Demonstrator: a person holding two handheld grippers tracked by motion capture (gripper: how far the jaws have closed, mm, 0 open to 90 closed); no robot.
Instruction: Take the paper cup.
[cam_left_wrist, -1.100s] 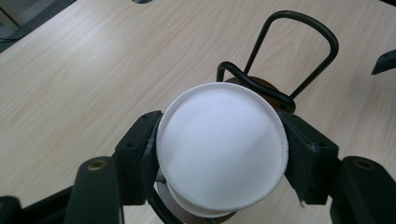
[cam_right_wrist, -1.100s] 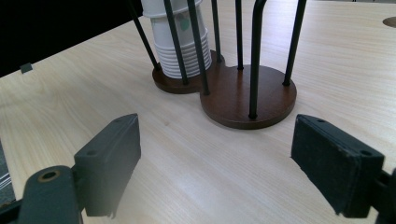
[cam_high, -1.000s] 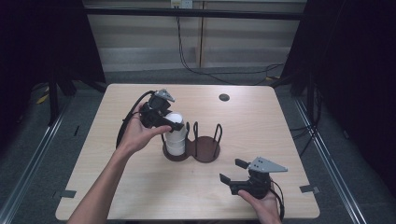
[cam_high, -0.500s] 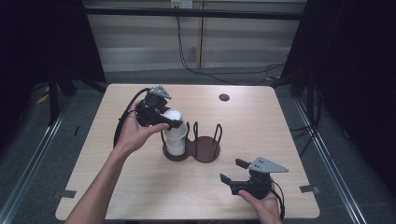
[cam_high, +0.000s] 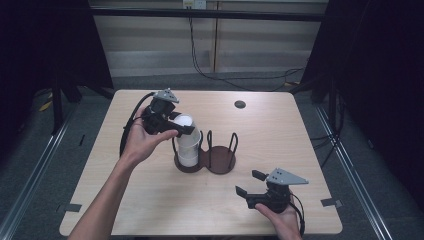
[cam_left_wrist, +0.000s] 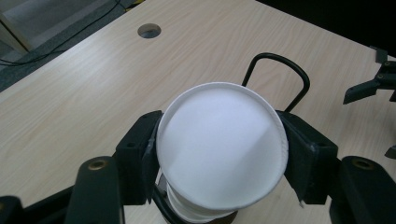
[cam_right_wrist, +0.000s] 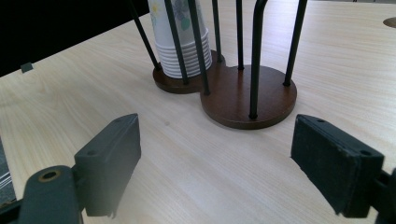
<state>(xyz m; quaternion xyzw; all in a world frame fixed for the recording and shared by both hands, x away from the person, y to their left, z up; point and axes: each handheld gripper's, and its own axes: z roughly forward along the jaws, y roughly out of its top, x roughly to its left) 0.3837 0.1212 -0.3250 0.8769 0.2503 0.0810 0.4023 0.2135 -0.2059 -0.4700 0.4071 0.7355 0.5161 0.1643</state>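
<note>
White paper cups (cam_right_wrist: 180, 42) with faint floral print; dark brown holder base (cam_right_wrist: 252, 100); pale woodgrain table (cam_high: 300, 135)

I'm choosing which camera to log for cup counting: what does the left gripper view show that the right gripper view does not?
Left gripper view: the top cup, bottom up, clamped between the left gripper jaws, and the table's round hole.

Right gripper view: the stacked cup rims low in the holder, the empty wooden base beside them, and the open right gripper.

Both: the wire cup holder and the wooden table.
</note>
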